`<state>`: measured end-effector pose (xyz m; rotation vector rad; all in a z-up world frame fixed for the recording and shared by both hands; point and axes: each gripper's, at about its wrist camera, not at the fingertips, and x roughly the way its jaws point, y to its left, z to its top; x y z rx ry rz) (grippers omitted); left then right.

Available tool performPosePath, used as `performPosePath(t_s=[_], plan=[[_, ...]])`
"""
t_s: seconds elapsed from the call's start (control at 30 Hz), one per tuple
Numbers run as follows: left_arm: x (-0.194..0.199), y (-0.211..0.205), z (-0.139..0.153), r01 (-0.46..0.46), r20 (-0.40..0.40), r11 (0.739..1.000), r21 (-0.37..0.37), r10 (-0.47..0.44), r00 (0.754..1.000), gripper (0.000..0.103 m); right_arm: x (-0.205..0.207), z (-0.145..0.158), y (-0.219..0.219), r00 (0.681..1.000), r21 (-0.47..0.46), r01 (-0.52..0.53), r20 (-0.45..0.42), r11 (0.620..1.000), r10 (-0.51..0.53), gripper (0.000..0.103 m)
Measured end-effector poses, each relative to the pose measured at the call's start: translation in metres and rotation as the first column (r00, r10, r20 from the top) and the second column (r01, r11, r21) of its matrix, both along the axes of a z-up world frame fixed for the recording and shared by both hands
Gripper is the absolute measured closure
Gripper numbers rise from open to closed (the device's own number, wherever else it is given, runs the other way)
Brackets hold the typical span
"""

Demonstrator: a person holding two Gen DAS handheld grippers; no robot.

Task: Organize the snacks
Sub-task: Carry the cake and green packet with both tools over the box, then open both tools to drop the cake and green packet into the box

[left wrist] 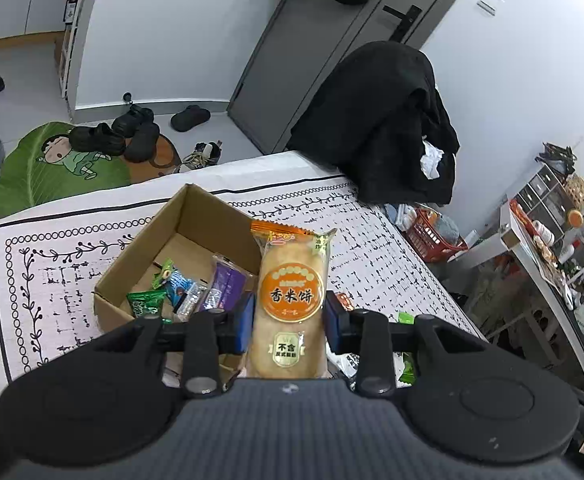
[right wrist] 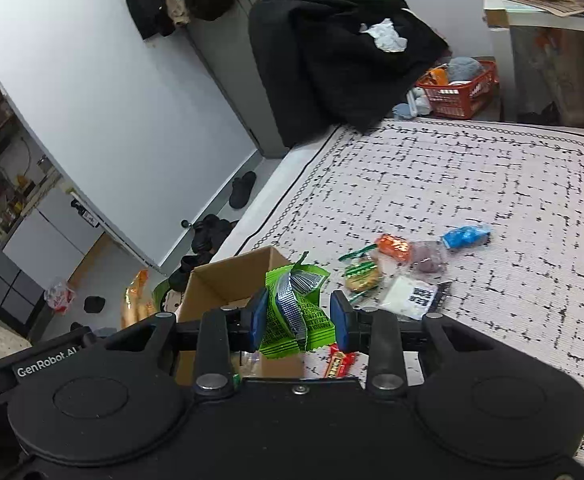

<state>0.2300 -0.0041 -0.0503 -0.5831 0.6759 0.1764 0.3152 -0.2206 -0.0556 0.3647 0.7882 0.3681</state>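
The left gripper (left wrist: 289,316) has its two blue pads closed against the sides of one rice cracker packet (left wrist: 292,300), orange-labelled and standing upright between them, just above the near right corner of the cardboard box (left wrist: 195,216). The single box sits open-topped on the patterned tablecloth (left wrist: 51,272), close to the tabletop's left edge. Inside it the left wrist view shows about five wrapped snacks: two green packets (left wrist: 145,304), one blue (left wrist: 179,282), one clear (left wrist: 191,300) and one purple packet (left wrist: 227,284).

The right gripper (right wrist: 299,318) is partly open, and a crumpled bright green snack packet (right wrist: 300,308) sits in the gap. The packet touches the left pad; a gap shows at the right pad, so whether it is truly pinched cannot be told. It hangs over the box's right wall (right wrist: 235,272).

In the right wrist view the loose pile lies right of the box on the cloth, seven pieces that can be counted: an orange packet (right wrist: 394,245), a purplish one (right wrist: 428,258), a blue one (right wrist: 466,236), a green-and-yellow biscuit packet (right wrist: 362,274), a white sachet (right wrist: 410,296), a thin green strip (right wrist: 358,253) and a red candy bar (right wrist: 339,362) just beneath the gripper.

Beyond the pile the cloth is bare out to its far and right edges. A black coat (right wrist: 332,52) is draped at the far corner, touching the table's edge.
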Motion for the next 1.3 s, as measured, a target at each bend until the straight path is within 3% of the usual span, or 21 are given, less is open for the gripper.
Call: performPosePath(t_s=[0.37,0.87,1.1,1.3], plan=[[0.004,0.033,-0.016,-0.044,-0.022,0.997,-0.059,0.043,0.999,0.068,0.01,-0.007,0.034,0.999,-0.033,-0.034,-0.018,0.999,0.033,0.07],[0.037,0.077,-0.061,-0.103,-0.12,0.984,-0.148,0.085,0.989,0.068,0.036,-0.03,0.081,0.993,-0.067,-0.089,-0.085,0.994,0.083,0.07],[0.049,0.094,-0.072,-0.13,-0.152,0.973,-0.19,0.101,0.983,0.047,0.043,-0.041,0.105,0.985,-0.063,-0.133,-0.122,0.989,0.125,0.07],[0.051,0.106,-0.067,-0.138,-0.138,0.974,-0.179,0.114,0.984,0.042,0.043,-0.053,0.121,0.974,-0.056,-0.159,-0.173,0.986,0.148,0.07]])
